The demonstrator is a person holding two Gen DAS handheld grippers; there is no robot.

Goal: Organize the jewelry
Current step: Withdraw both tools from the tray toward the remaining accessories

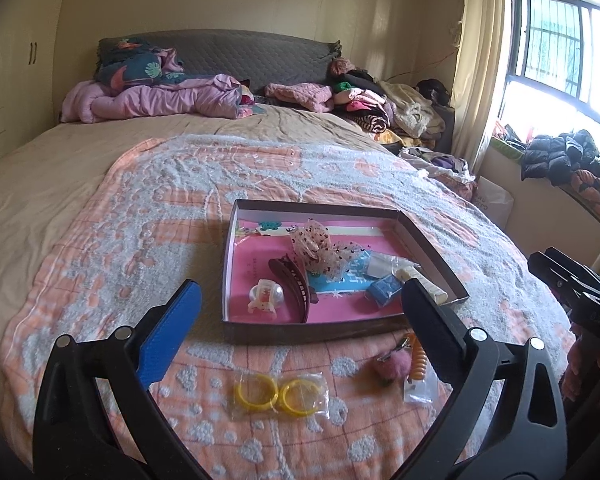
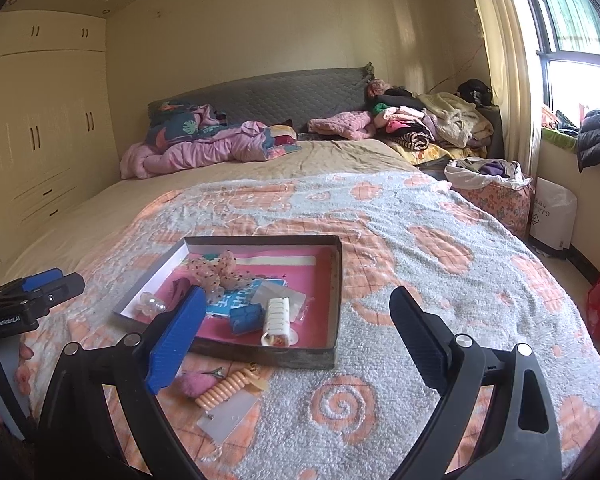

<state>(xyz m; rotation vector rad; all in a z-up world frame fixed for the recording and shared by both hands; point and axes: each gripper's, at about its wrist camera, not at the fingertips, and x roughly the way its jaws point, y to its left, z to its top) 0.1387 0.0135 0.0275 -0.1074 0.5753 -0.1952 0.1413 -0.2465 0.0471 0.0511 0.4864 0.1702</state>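
A shallow box [image 1: 432, 248] [image 2: 337, 280] with a pink floor lies on the bed. It holds a dotted bow [image 1: 320, 250] [image 2: 216, 270], a brown hair claw [image 1: 296, 284], a clear clip [image 1: 265, 296], a blue item [image 1: 384, 290] [image 2: 244, 316] and a white comb clip [image 2: 277, 316]. On the blanket before it lie yellow bangles in a bag [image 1: 280, 394], a pink pompom clip [image 1: 390, 362] [image 2: 196, 384] and a peach coil band [image 1: 418, 360] [image 2: 226, 388]. My left gripper [image 1: 300, 304] is open above the bangles. My right gripper [image 2: 296, 316] is open over the box's near edge.
The patterned blanket [image 1: 100, 280] covers a wide bed. Pink bedding [image 1: 156, 100] and a clothes pile [image 1: 380, 108] lie by the headboard. A window [image 1: 560, 40] and bags [image 2: 552, 216] stand at the right. Wardrobes [image 2: 40, 128] stand at the left.
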